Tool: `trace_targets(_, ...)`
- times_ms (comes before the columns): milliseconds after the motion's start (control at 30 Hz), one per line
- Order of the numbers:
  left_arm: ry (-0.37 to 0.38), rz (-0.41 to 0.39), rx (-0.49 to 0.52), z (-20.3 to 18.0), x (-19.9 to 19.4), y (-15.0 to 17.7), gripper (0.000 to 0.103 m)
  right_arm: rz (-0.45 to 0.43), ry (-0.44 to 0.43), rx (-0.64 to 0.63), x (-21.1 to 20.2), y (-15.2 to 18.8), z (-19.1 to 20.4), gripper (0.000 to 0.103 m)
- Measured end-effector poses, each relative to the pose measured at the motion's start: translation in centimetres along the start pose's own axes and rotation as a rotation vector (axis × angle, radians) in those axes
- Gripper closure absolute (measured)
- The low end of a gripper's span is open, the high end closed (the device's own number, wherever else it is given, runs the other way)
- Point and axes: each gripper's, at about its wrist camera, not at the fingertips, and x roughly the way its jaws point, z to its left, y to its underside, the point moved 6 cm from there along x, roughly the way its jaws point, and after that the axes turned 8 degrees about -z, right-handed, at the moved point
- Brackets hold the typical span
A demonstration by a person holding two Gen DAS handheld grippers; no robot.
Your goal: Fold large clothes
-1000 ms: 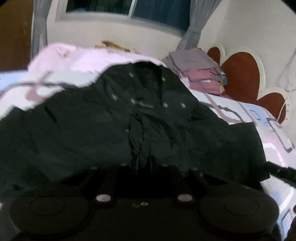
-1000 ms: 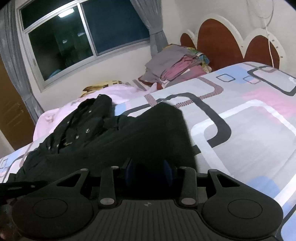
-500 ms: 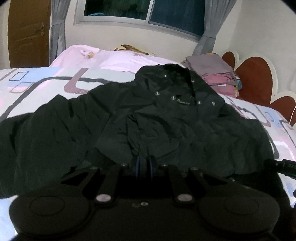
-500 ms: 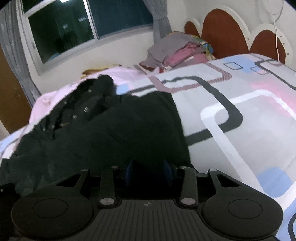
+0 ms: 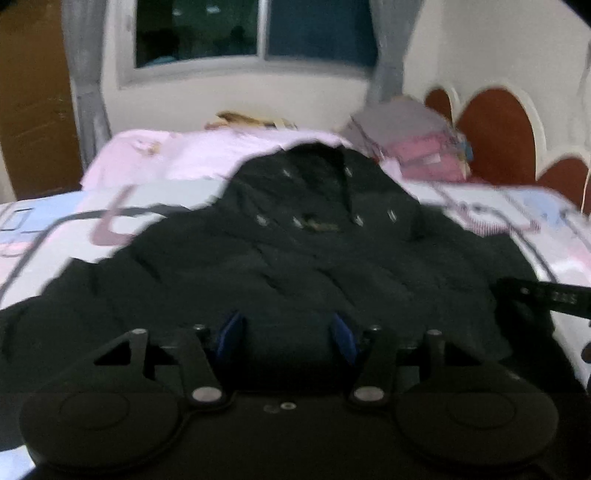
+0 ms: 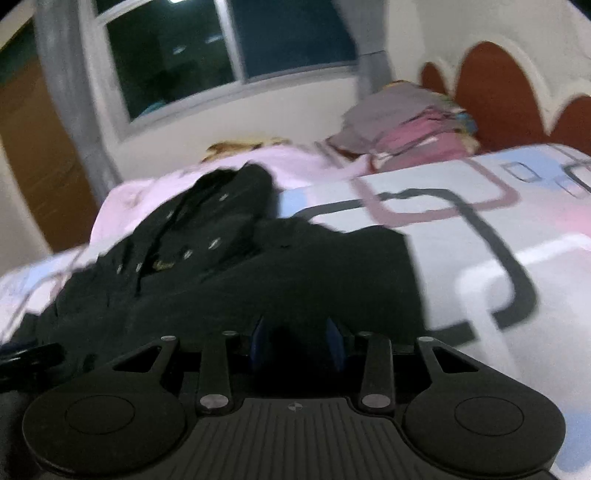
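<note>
black jacket (image 5: 295,258) lies under both fingers; left fingers (image 5: 231,334) just opened, empty; right fingers (image 6: 258,339) closing on its sleeve.

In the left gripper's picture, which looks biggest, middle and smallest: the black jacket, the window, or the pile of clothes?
1. Black jacket, nearest the camera, which helps.
2. Window.
3. Pile of clothes.

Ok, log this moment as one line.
scene: black jacket spread on bed | left gripper: fingers just opened, apart, nothing pinched | right gripper: fingers just closing over jacket edge, grip unclear
</note>
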Motion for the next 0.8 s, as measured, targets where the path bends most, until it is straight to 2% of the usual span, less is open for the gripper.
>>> trace_targets(33,-0.003,0.011,0.009,-0.4,0.7,0.4,0.052,0.029,0.002,-0.026,0.7,0.5,0.1,0.085)
trace_targets(100,-0.037,0.05,0.021,-0.2,2.0,1.8,0.051,0.057,0.045,-0.077,1.7,1.3,-0.7,0.089)
trace_targets(133,-0.049,0.071,0.012,0.3,2.3,2.7,0.051,0.074,0.084,-0.086,2.1,1.7,-1.6,0.103)
trace_targets(200,-0.052,0.072,0.007,0.9,2.4,3.3,0.05,0.087,0.054,-0.037,2.2,2.0,-3.1,0.103)
trace_targets(333,-0.088,0.066,0.029,0.8,1.7,2.6,0.053,0.09,0.044,-0.059,1.6,1.6,-2.8,0.103)
trace_targets(400,-0.101,0.002,0.055,-0.2,1.0,1.0,0.05,0.053,0.019,-0.062,1.2,0.4,-2.1,0.103)
trace_targets(467,-0.064,-0.034,0.059,-1.7,1.0,-0.5,0.043,0.029,0.008,-0.081,1.7,-0.9,-1.2,0.103)
trace_targets(533,-0.016,-0.034,0.034,-3.1,2.0,-1.7,0.042,0.041,-0.014,-0.088,2.9,-1.6,-0.3,0.103)
trace_targets(567,-0.014,-0.033,0.036,-3.6,2.6,-2.0,0.042,0.036,-0.023,-0.096,3.4,-2.0,0.2,0.101)
trace_targets(600,-0.017,-0.029,0.043,-3.9,3.2,-2.3,0.042,0.036,-0.022,-0.112,3.9,-2.2,0.5,0.086)
trace_targets(633,-0.015,-0.011,0.048,-4.1,3.9,-2.3,0.043,0.036,-0.021,-0.126,4.4,-2.4,0.6,0.055)
trace_targets(667,-0.013,0.007,0.05,-4.2,4.6,-2.3,0.043,0.016,-0.032,-0.137,4.5,-2.7,0.6,0.049)
trace_targets(700,-0.016,0.013,0.058,-4.1,4.9,-2.3,0.043,-0.001,-0.035,-0.154,4.6,-2.9,0.4,0.049)
trace_targets(767,-0.057,0.019,0.079,-3.3,5.6,-1.9,0.043,0.015,0.019,-0.167,5.4,-3.1,-1.2,0.051)
trace_targets(800,-0.078,0.03,0.077,-2.7,5.8,-1.5,0.043,0.028,0.043,-0.142,5.7,-3.2,-2.6,0.065)
